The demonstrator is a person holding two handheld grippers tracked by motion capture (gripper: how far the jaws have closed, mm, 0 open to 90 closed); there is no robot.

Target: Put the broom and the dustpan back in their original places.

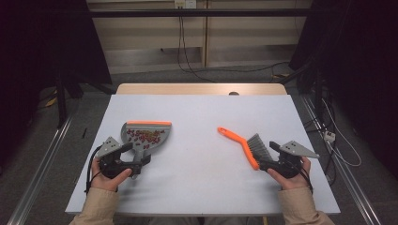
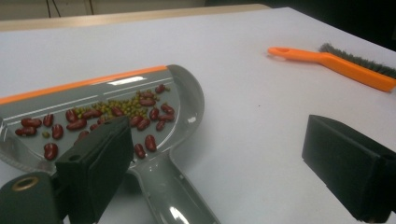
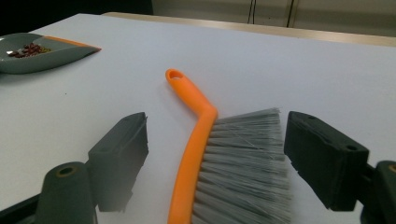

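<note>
A grey dustpan (image 1: pixel 149 123) with an orange front lip lies left of centre on the white table, and red beans (image 2: pixel 145 101) and small green ones are heaped inside it. My left gripper (image 1: pixel 138 157) is open; the dustpan's grey handle (image 2: pixel 173 200) lies between the jaws, closer to the left one, with a wide gap to the other. At the right lies an orange-handled brush (image 1: pixel 237 138) with grey bristles (image 3: pixel 243 158). My right gripper (image 3: pixel 219 144) is open too, and its jaws stand either side of the brush head without pressing on it.
The white table (image 1: pixel 197 112) has bare room between dustpan and brush and behind them. A wooden strip (image 1: pixel 202 89) runs along its far edge. Metal rails and cables lie on the floor on both sides.
</note>
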